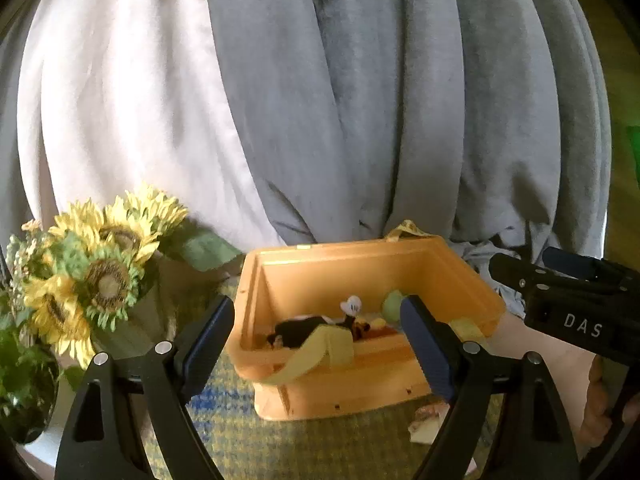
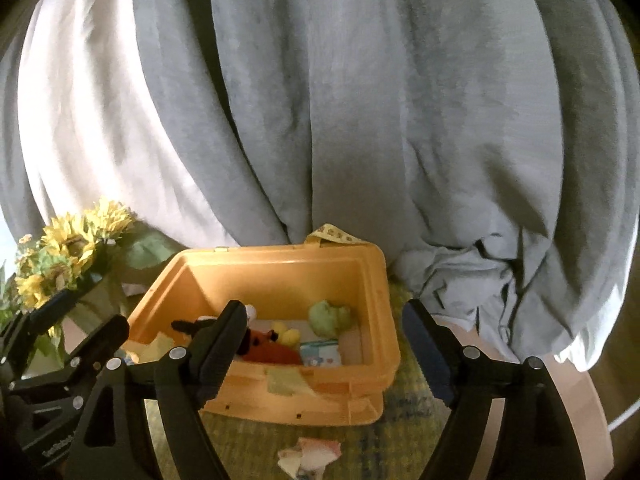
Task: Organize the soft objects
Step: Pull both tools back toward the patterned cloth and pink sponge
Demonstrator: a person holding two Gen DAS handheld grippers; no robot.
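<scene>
Left claw [image 1: 318, 340] stands open and empty before the orange bin [image 1: 372, 260] on the table's checked cloth [image 1: 320, 448]. Inside lie a black-and-white plush [image 1: 304, 328] and a yellow-green cloth [image 1: 332, 346] draped over the rim. Sunflowers [image 1: 100, 272] stand left.

Right claw [image 2: 324, 342], open too and holding nothing, faces the same bin [image 2: 280, 276]; a green plush [image 2: 330, 316], a red plush [image 2: 272, 350] and a small packet [image 2: 322, 354] lie inside, with crumpled paper [image 2: 310, 456] in front.

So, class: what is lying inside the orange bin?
Inside the orange bin lie a green plush, a small yellow plush, a red-and-black plush, a black-and-white toy and a small printed packet. The right gripper's finger covers the near-left corner.
</scene>
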